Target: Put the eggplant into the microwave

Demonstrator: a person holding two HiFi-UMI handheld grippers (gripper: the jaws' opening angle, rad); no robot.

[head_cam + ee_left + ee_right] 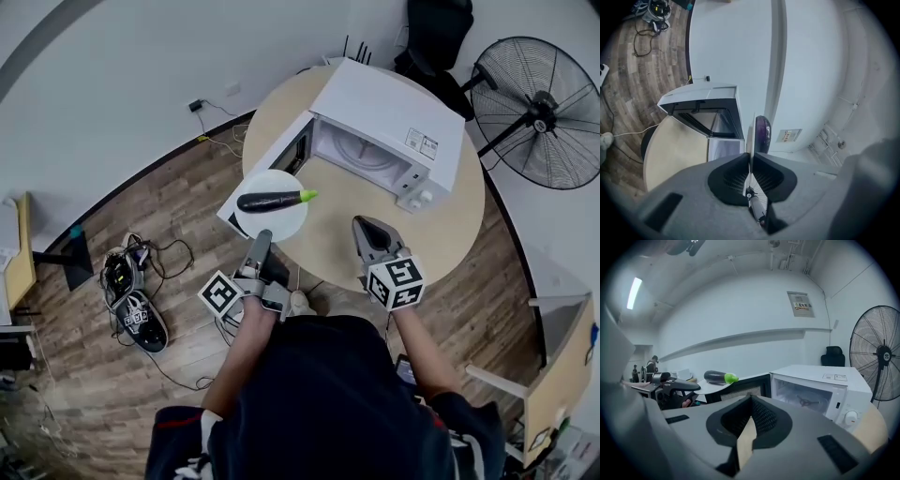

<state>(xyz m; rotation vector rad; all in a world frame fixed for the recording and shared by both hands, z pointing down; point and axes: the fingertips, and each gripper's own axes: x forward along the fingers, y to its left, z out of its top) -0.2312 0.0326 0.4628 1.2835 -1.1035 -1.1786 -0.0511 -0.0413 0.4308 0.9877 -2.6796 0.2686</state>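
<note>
Beige round table [333, 211], count 1, carries 1 white microwave [389, 112]. Its door [272, 155] stands open to the left and the cavity is lit.

Pedestal fan [544, 112], count 1, stands on the floor beyond the table, to the right.

White plate [277, 223], count 1, is held off the table just beside the open door.

Eggplant [272, 200], count 1: dark purple with a green cap [307, 196]. It lies lengthwise on the plate with the cap toward the microwave. It is outside the cavity.

Claws, count 2:
- Left claw [263, 236]: jaws nearly together, clamped on the near rim of the plate. The left gripper view shows the plate edge-on between the pads, with the eggplant beyond.
- Right claw [373, 228]: jaws closed tip to tip with nothing between them. It is over the table in front of the microwave, apart from the plate and touching nothing.
</note>
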